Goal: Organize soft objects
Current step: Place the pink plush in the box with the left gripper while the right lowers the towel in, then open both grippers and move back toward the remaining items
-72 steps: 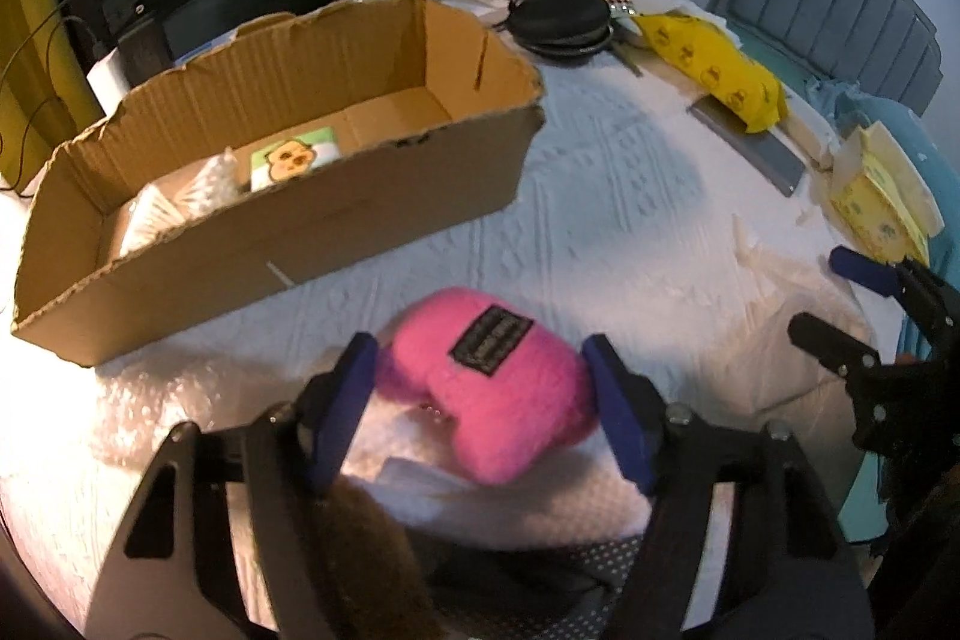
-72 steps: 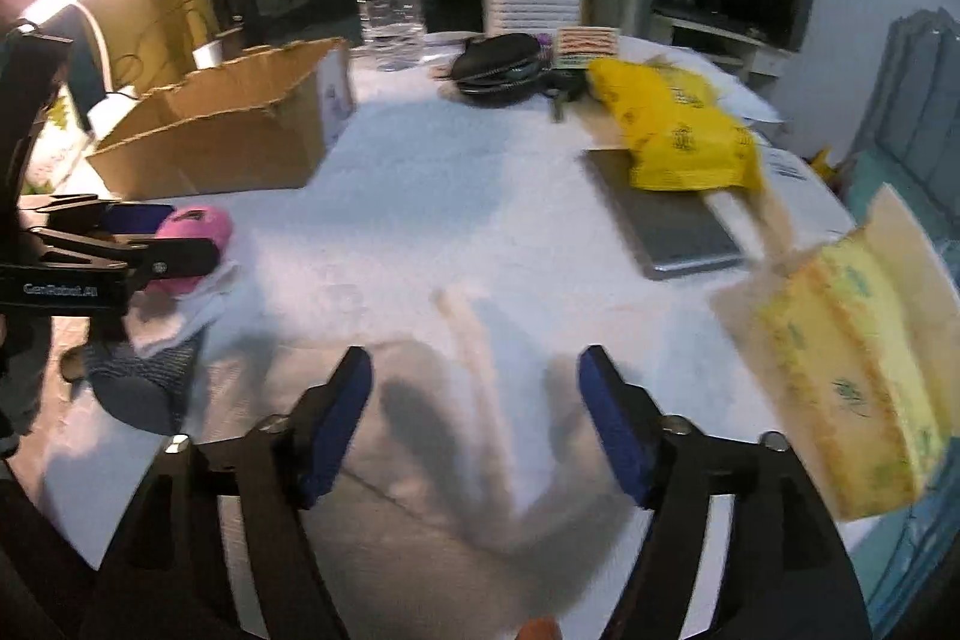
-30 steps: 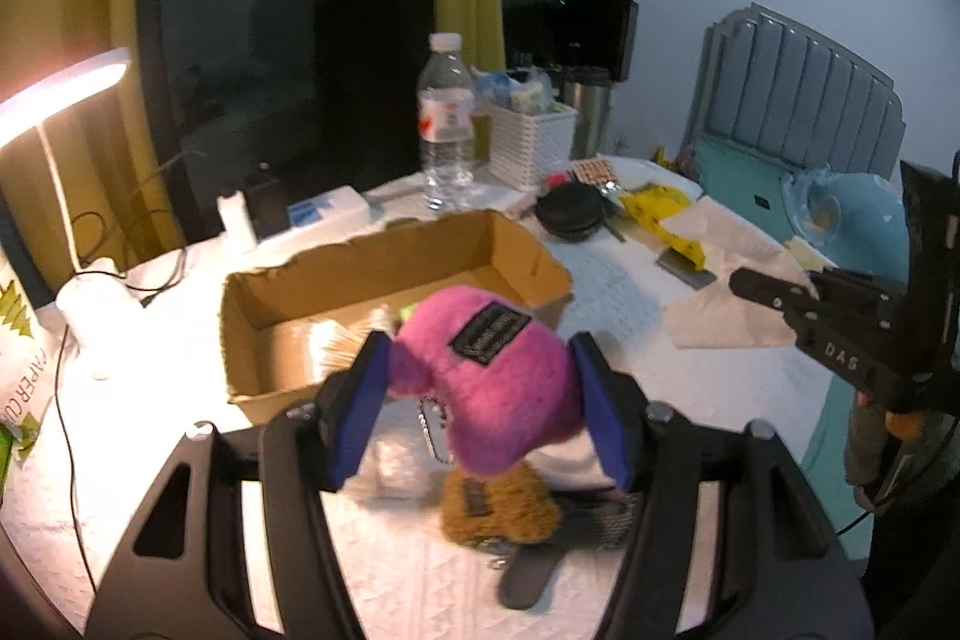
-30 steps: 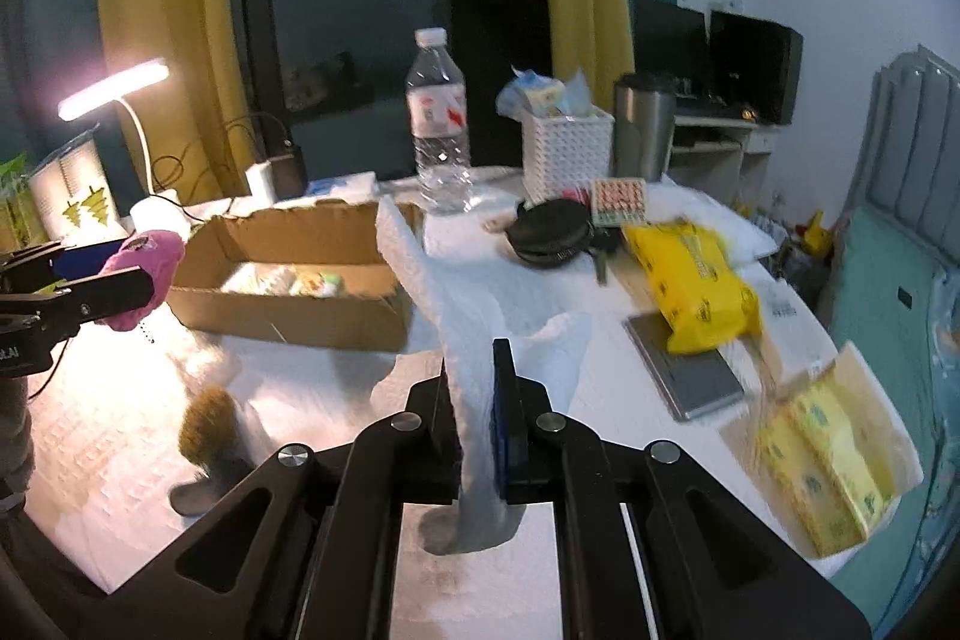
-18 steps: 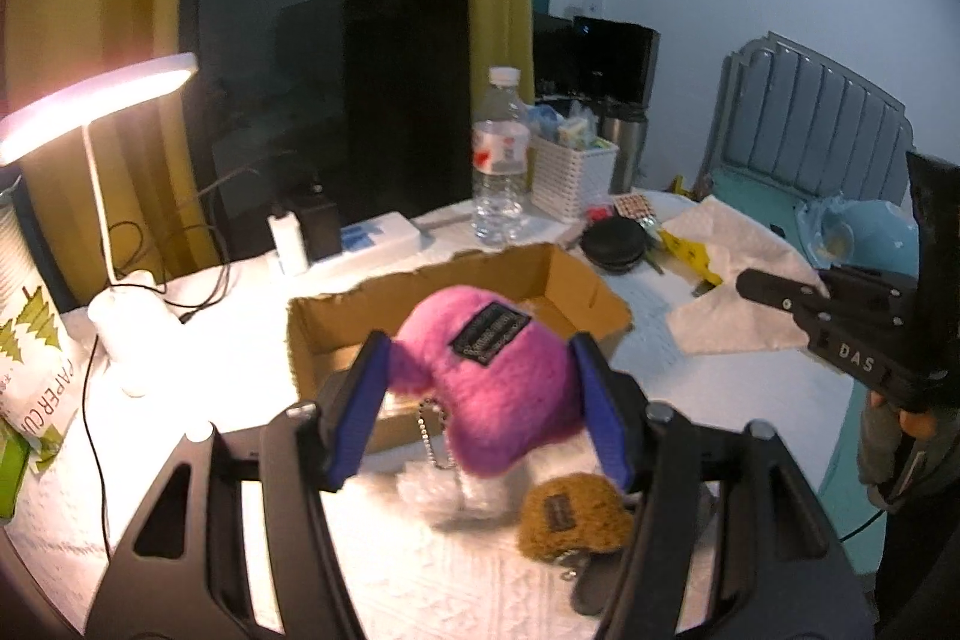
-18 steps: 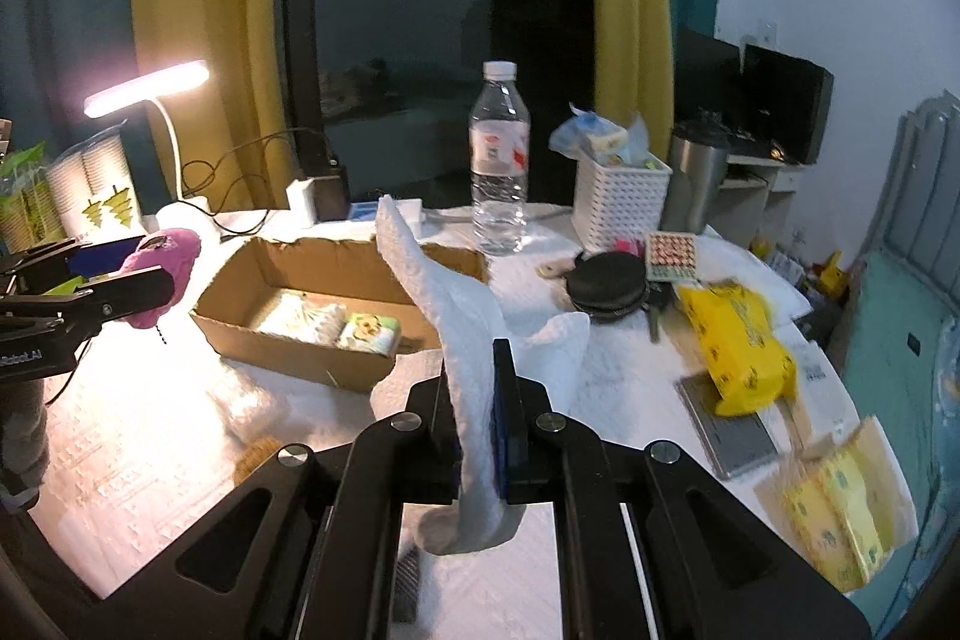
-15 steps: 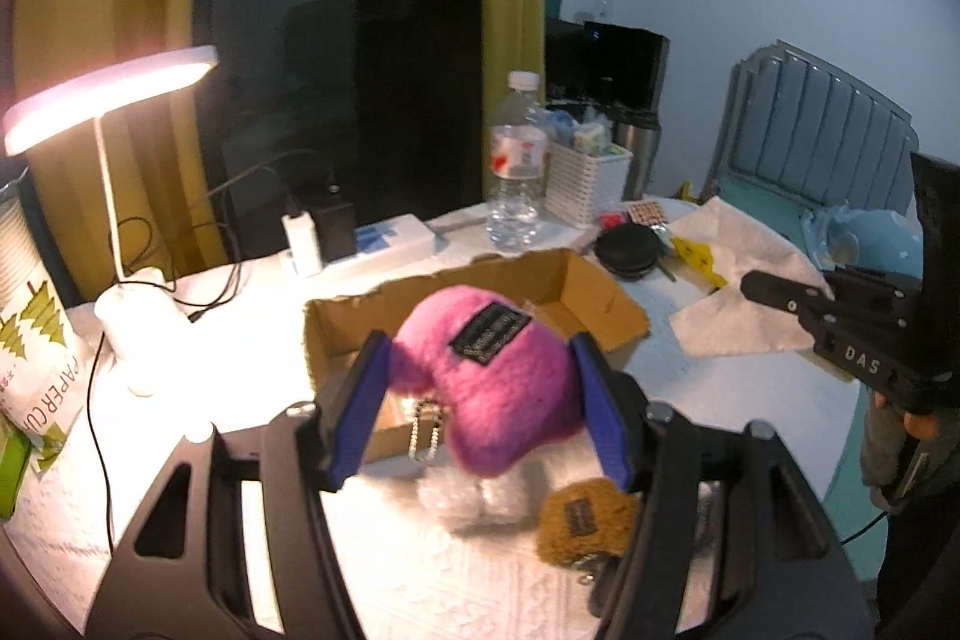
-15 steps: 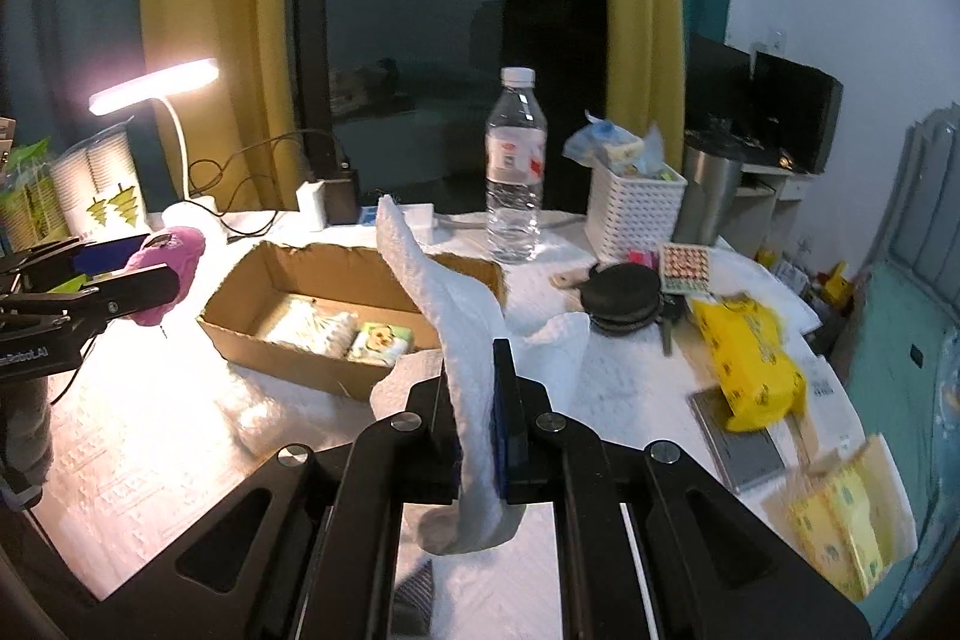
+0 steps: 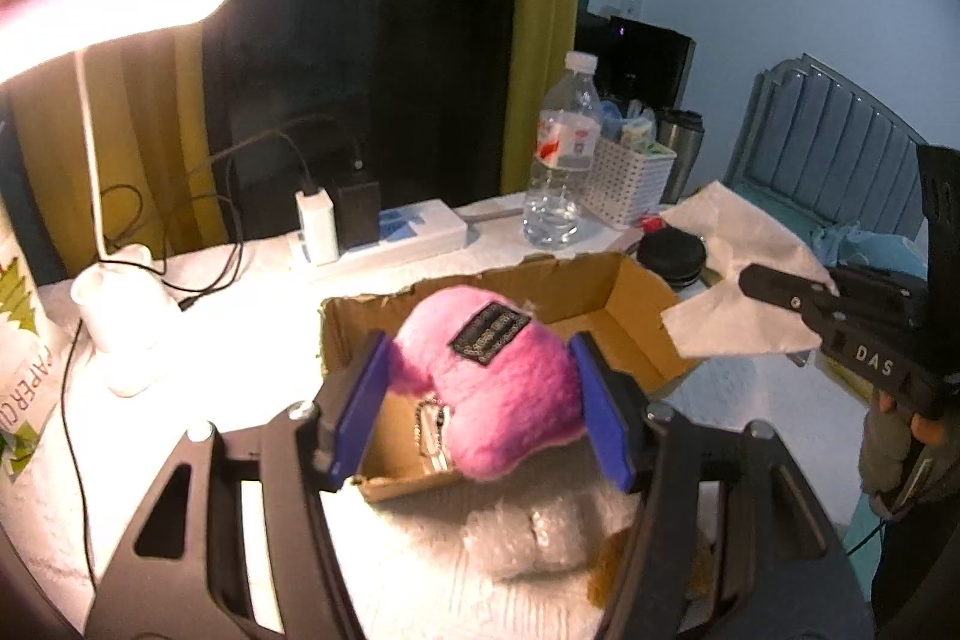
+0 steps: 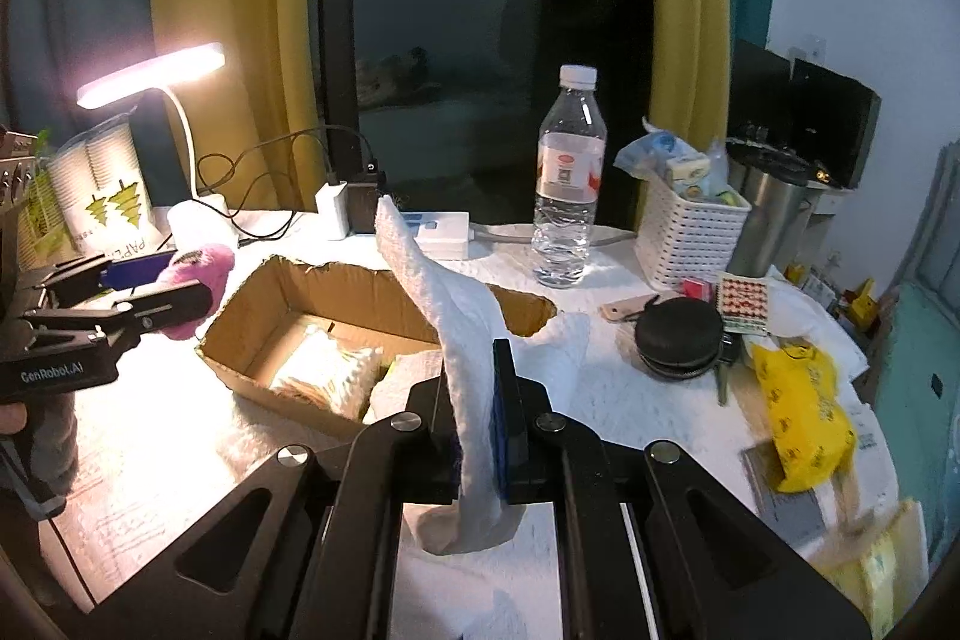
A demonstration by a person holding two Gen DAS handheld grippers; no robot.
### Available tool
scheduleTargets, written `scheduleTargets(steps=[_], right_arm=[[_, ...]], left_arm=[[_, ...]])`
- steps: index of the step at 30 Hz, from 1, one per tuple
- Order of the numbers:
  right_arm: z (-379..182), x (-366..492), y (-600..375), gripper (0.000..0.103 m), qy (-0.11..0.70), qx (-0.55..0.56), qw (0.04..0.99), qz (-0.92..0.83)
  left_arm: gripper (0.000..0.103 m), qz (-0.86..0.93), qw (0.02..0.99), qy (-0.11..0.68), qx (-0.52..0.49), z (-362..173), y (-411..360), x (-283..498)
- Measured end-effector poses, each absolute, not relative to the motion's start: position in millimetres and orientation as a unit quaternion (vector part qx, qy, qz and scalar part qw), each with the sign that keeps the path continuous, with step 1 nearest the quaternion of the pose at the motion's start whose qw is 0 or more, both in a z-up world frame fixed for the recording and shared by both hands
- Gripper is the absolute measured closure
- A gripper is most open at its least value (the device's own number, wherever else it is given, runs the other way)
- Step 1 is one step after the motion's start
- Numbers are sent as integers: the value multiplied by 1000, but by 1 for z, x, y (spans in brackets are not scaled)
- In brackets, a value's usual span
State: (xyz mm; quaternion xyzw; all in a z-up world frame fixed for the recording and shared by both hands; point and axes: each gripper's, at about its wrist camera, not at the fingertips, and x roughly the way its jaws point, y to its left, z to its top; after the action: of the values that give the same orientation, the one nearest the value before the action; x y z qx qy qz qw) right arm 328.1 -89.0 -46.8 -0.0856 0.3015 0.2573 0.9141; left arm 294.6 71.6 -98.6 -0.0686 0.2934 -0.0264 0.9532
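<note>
Left gripper clamps the fuzzy pink plush toy across its squashy middle, light, above the open brown cardboard box | right gripper, at 3 o'clock, pinches the limp white towel, drooping, near its fold.

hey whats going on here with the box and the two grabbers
A person is sorting soft things into a cardboard box. The left gripper holds a pink plush in the air above the box. The right gripper is shut on a white cloth, held up near the box. Some packets already lie inside.
</note>
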Motion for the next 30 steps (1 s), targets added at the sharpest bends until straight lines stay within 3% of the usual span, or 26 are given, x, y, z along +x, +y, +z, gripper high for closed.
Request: scheduleTargets(steps=[10, 18, 23, 30], right_arm=[[-80, 373, -74, 94, 331, -75, 898, 280], [-105, 394, -66, 93, 365, -68, 882, 291], [-106, 395, -66, 79, 371, -62, 878, 295], [-96, 382, -67, 66, 364, -66, 883, 289]], left_arm=[[41, -32, 942, 325, -72, -129, 63, 339], [33, -24, 929, 360, -87, -149, 65, 357], [21, -23, 933, 349, -89, -146, 65, 353], [20, -20, 941, 328, -83, -129, 63, 337]])
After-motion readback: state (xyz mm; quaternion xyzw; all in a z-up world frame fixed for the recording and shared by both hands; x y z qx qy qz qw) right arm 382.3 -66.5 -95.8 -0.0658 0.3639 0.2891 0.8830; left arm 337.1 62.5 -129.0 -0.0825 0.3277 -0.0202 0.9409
